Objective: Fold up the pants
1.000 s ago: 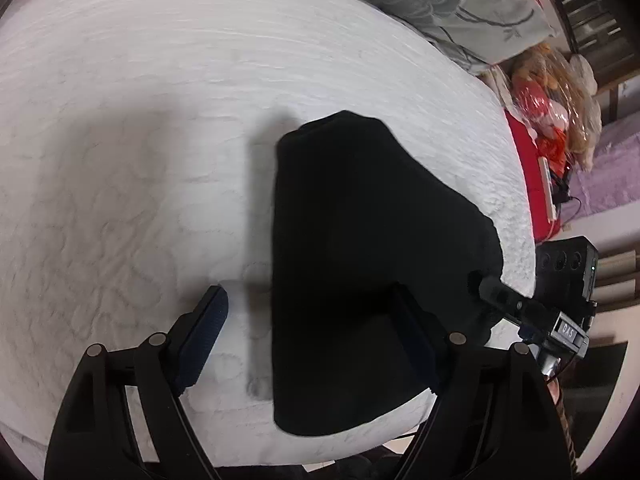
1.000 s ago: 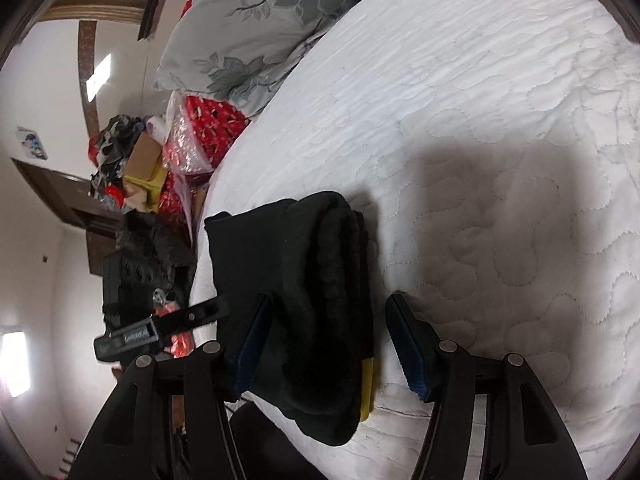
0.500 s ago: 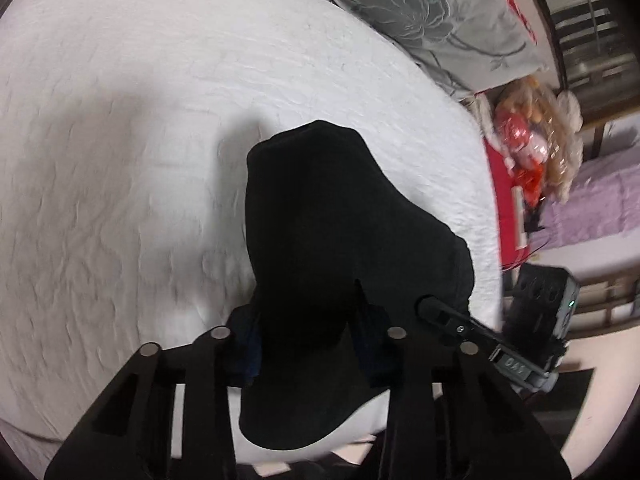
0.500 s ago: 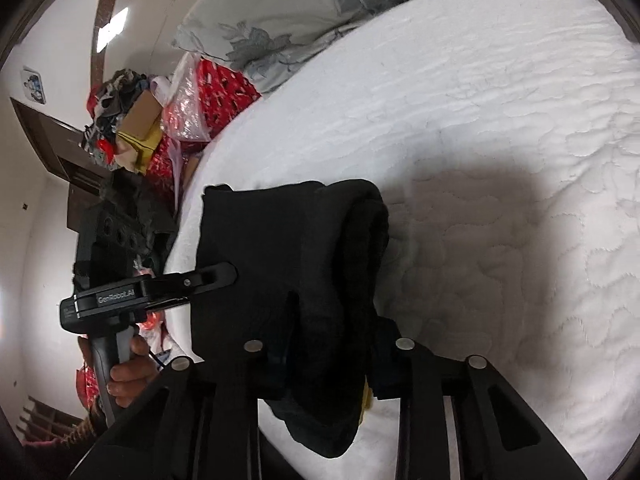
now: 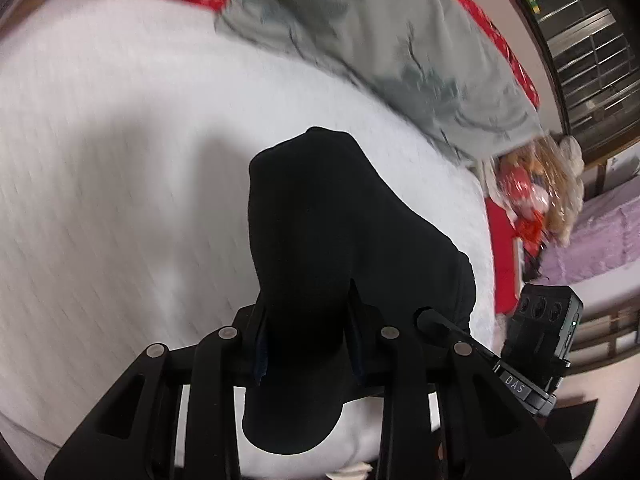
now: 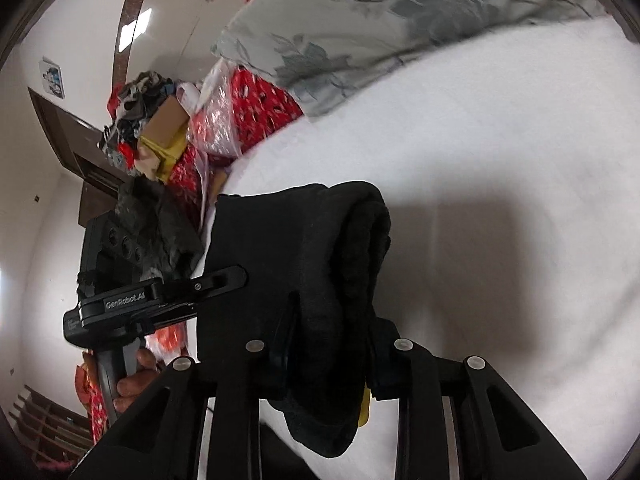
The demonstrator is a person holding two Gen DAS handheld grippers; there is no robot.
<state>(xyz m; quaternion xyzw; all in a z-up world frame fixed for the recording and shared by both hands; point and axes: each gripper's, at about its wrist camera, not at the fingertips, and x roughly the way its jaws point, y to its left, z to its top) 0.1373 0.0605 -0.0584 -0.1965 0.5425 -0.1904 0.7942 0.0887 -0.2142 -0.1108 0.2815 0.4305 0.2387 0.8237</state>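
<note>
Both tools had closed onto the folded pants since one second earlier, when the jaws stood apart on either side of the bundle. The left tool [image 5: 306, 332] was clamped on the near left end of the black pants [image 5: 320, 240], with dark cloth filling the narrow gap between its pads. The right tool [image 6: 326, 344] was clamped on the opposite end of the pants [image 6: 304, 264], where the thick rolled fold was squeezed between the pads and a loose lobe hung below them. A small yellow tag [image 6: 363, 408] showed under that lobe.

The bundle sat higher against the white quilted bed [image 5: 120, 200] than before, and more of the grey floral pillow [image 5: 380, 52] and the room beyond had come into view. The far end of the pants pointed toward the pillow. Whether that end touched the bed or hung free could not be told; a soft shadow lay on the quilt beside it.

In the right wrist view the left tool [image 6: 224, 280] was seen from the side, its handle gripped by a hand [image 6: 136, 376]. Both views showed motion blur at the edges
</note>
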